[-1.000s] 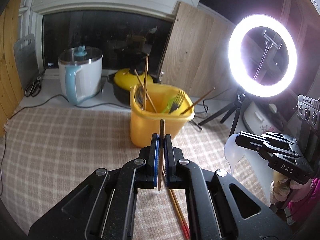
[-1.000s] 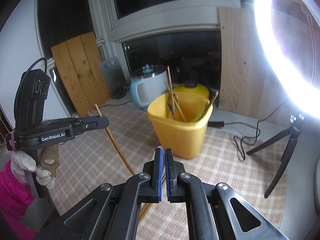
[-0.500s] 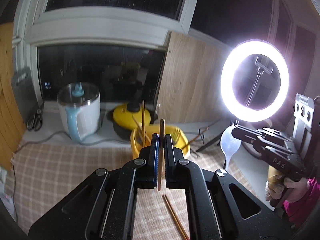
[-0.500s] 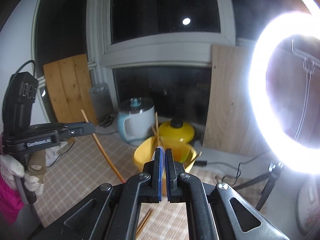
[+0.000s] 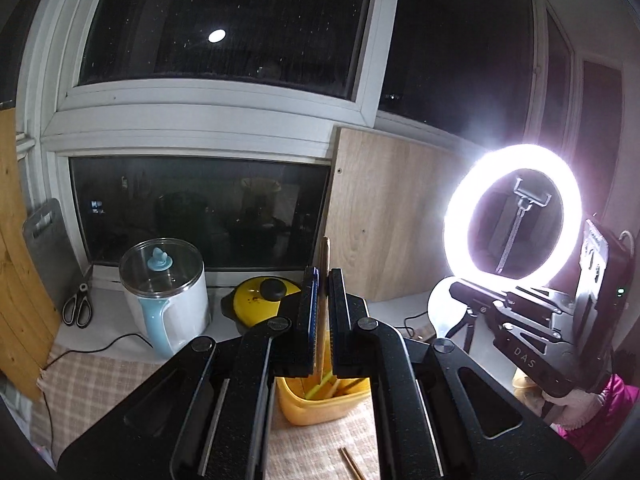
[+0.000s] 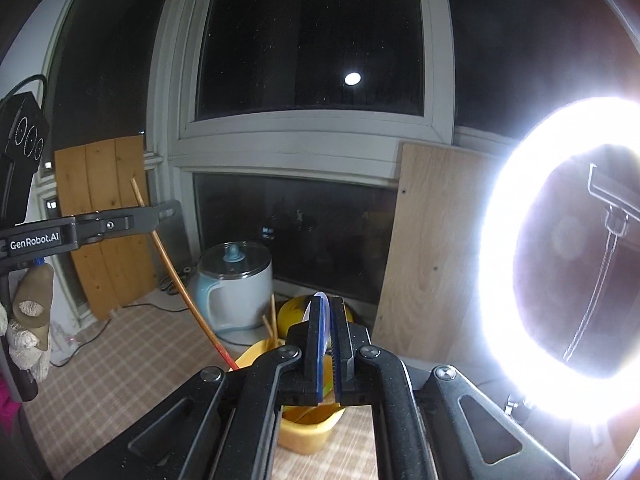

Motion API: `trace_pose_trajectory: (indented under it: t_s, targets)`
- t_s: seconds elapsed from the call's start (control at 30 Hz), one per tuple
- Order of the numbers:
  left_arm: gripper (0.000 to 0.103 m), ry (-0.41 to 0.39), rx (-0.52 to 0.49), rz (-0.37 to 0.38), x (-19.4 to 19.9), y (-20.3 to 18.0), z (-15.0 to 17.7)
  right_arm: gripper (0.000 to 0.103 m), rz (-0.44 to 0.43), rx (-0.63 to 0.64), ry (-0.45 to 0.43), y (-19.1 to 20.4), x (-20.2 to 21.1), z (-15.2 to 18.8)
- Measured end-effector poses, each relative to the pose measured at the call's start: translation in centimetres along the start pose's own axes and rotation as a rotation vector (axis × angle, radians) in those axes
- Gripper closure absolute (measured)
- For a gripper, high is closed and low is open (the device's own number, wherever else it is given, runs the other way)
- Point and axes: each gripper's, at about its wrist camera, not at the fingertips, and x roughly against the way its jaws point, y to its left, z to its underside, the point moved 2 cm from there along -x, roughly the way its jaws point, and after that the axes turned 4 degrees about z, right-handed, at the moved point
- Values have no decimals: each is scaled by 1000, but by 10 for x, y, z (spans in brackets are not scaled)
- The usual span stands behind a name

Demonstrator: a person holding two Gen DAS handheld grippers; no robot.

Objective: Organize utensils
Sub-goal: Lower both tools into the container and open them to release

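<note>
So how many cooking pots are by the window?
2. A white pot with a blue handle stands on the sill; a yellow pot with a black knob sits just right of it. The left gripper hides part of the sill, so another may be hidden.

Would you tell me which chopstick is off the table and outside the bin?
The chopstick clamped in the left gripper; others stand in the yellow bin or lie on the tablecloth.

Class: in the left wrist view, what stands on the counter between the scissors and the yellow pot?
The white kettle with a blue handle stands between the scissors and the yellow pot, as the left wrist view shows.
</note>
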Motion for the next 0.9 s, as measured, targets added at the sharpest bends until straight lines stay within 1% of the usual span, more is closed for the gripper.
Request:
trace_pose_trajectory:
  t_s: [0.27, 0.53, 0.73, 0.9]
  targets:
    - [101, 89, 33, -21, -42, 21, 22, 103, 69, 33, -28, 5, -22, -1]
    - [101, 141, 55, -27, -67, 33, 39, 103, 133, 48, -39, 5, -51, -2]
    - [101, 168, 76, -22, -77, 40, 48, 103, 150, 98, -10, 15, -81, 11]
    - [101, 182, 90, -21, -82, 44, 53, 103, 138, 91, 23, 15, -100, 23]
